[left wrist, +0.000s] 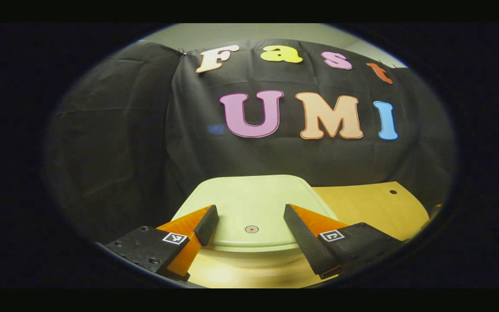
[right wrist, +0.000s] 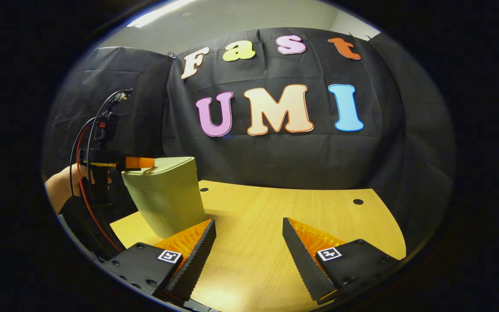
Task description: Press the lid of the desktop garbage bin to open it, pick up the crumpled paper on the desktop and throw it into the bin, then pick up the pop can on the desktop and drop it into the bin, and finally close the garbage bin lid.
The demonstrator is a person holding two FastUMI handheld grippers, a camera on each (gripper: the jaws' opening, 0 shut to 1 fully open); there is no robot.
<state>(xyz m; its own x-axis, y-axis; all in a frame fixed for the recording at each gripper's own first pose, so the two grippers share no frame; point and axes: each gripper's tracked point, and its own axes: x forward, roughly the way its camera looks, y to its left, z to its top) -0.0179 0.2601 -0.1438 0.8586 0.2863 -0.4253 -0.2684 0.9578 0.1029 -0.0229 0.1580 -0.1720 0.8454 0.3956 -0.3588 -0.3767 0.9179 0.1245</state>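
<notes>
Black cloth backs a wooden desk [right wrist: 275,225], and the green bin [right wrist: 165,195] stands at its left edge, lid [left wrist: 249,203] shut. We hold our left gripper [left wrist: 249,225] spread wide over the lid's button [left wrist: 251,229], judging a press comes next. Our right gripper [right wrist: 249,242] waits, also wide, holding nothing, over bare desk.

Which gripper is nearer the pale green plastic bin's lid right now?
Left. The left gripper hovers open right over the pale green plastic bin's lid; the right gripper hangs open over the wooden table, beside the bin.
</notes>
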